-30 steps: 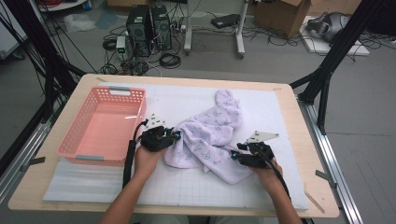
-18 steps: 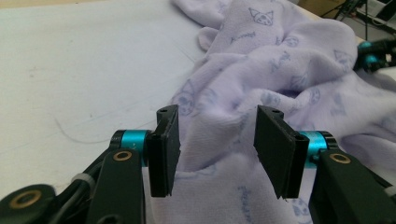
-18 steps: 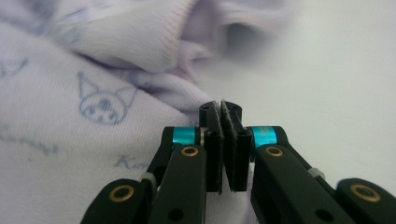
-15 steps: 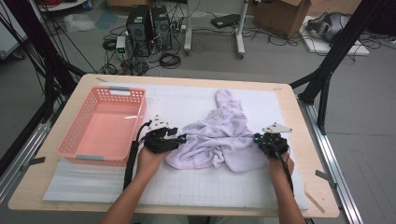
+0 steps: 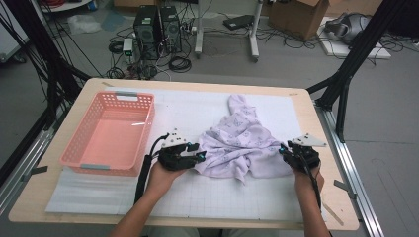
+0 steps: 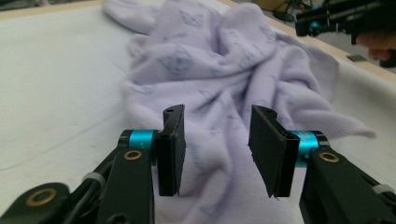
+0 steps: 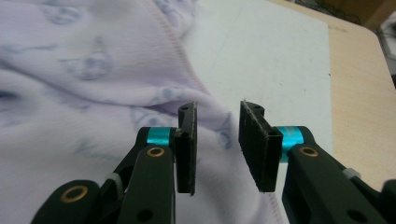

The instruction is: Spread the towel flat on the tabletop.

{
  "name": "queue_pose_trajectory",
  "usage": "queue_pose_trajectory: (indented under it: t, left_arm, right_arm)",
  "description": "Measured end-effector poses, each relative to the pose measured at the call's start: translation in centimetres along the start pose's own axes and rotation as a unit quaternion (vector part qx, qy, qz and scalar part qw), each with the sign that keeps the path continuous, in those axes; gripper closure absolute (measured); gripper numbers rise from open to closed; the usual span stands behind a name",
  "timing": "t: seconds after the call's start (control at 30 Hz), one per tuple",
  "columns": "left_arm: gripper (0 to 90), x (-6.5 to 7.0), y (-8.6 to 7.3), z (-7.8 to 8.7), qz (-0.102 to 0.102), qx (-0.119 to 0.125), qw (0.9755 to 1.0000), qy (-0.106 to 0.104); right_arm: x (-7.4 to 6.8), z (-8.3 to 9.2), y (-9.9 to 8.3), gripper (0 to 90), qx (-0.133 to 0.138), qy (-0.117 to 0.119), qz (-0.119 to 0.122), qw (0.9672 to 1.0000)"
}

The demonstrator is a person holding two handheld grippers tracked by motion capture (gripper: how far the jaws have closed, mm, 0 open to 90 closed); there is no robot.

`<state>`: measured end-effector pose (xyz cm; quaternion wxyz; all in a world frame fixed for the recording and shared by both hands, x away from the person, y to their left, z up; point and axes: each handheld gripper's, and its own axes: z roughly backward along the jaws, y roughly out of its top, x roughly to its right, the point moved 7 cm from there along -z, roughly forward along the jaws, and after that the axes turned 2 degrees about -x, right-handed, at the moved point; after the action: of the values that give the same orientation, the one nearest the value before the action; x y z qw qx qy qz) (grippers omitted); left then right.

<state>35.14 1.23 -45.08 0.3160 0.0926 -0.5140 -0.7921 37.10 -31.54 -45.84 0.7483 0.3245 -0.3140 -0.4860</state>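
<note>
While both pairs of fingers stand parted with cloth lying in the gap and no pad pressing on it, the lilac garment is loose on the desk between the two hands. On the left gripper the fingers have just been closing a little, the garment's near left hem running between and beyond them. On the right gripper the fingers have just been opening, a stitched edge of the same garment passing under them toward the bare white mat.

From above, the left gripper sits at the garment's left edge and the right gripper at its right edge, each about as close as the other, so neither hand has the advantage. The garment is crumpled, printed with small pale figures, its bulk spread left to right between the grippers and one narrow part reaching toward the far side of the desk. I judge the coming grasp depends on that left-right span, each hand taking its own edge. A pink basket stands empty to the left
</note>
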Motion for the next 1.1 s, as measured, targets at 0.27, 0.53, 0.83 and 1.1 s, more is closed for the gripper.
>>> queue_pose_trajectory:
  t: [0.27,0.53,0.83,1.1]
  left_arm:
    - [57.6,4.1,-1.4,-1.6,-0.012,-0.024,0.9991,-0.032]
    - [47.1,6.2,-2.2,-5.9,-0.022,-0.110,0.9936,-0.018]
    - [84.3,5.6,-2.8,-5.4,-0.045,-0.113,0.9921,0.033]
    - [84.8,3.0,-4.7,-0.2,-0.008,-0.085,0.9960,0.026]
  right_arm:
    - [-2.5,3.1,-1.3,63.9,0.021,0.051,0.009,0.9984]
    - [-5.2,4.5,-3.4,64.0,0.002,0.102,0.030,0.9944]
    - [-5.2,5.7,-4.3,64.4,0.007,0.109,0.025,0.9937]
    - [-5.3,5.6,-4.6,64.7,0.001,0.112,0.024,0.9934]
